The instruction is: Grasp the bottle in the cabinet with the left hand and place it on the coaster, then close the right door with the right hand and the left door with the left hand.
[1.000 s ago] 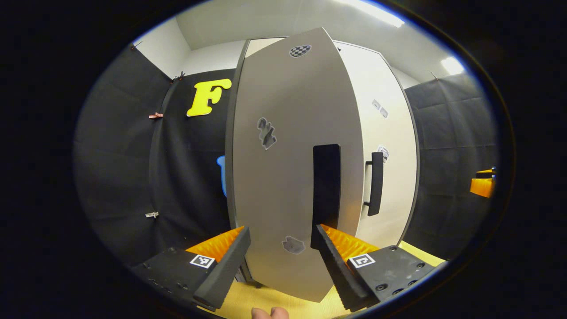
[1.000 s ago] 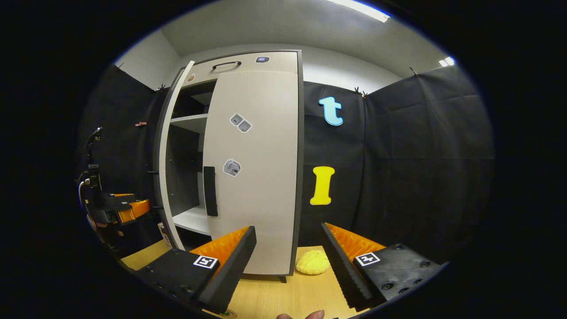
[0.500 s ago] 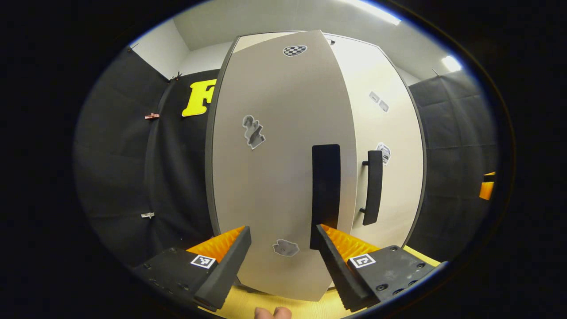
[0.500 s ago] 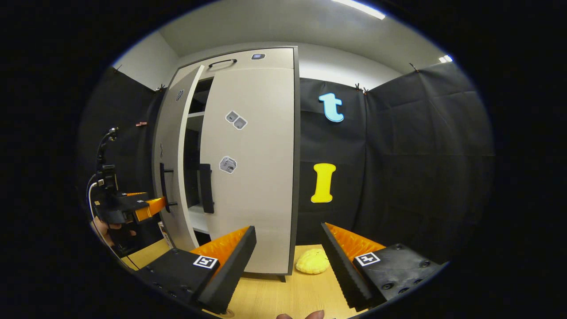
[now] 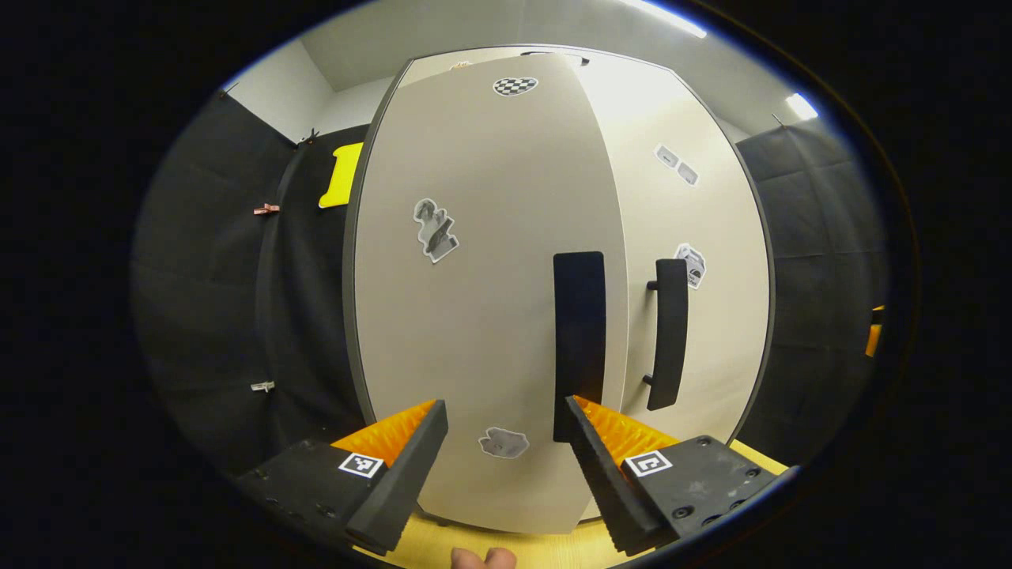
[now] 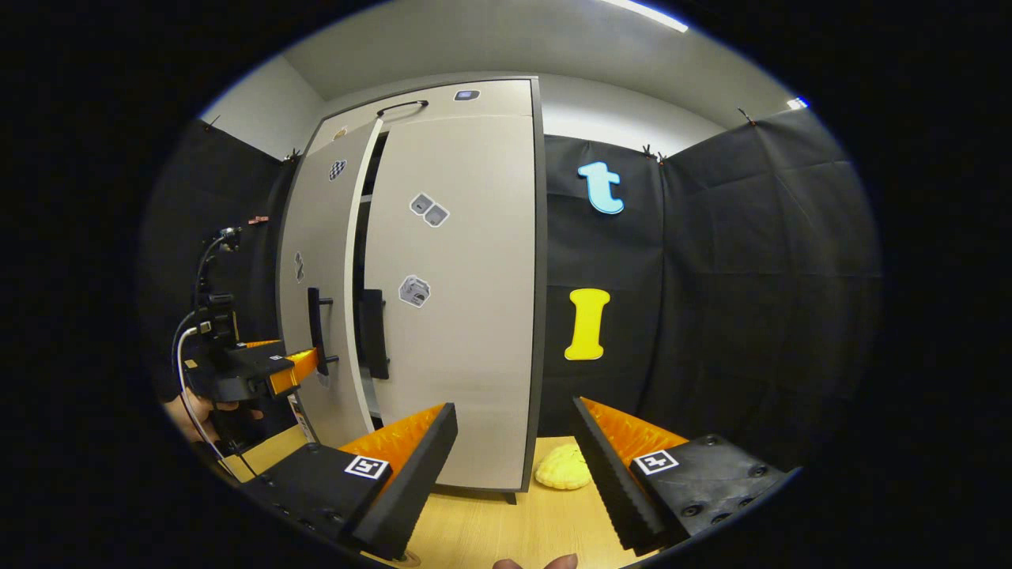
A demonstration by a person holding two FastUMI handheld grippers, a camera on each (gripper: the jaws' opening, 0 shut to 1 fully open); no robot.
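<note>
The pale cabinet's left door (image 5: 474, 316) stands close in front of me in the left gripper view, with its black handle (image 5: 579, 340) just above my right fingertip. My left gripper (image 5: 503, 407) is open, holding nothing, its tips close to the door face. Beside it is the right door (image 5: 711, 197) with its own handle (image 5: 668, 332). In the right gripper view the right door (image 6: 466, 316) sits flush, while the left door (image 6: 316, 237) stands slightly ajar with a narrow dark gap. The left gripper (image 6: 296, 367) touches that door near its handle. My right gripper (image 6: 514, 407) hangs open, back from the cabinet.
A yellow knobbly object (image 6: 563, 472) lies on the wooden table (image 6: 490, 521) by the cabinet's right foot. Black cloth walls enclose both sides. A hand (image 6: 190, 415) and a cable trail behind the left gripper.
The left door has swung from wide open to nearly closed, pushed by the left gripper. The shelves inside are now hidden. The right gripper has barely moved.
</note>
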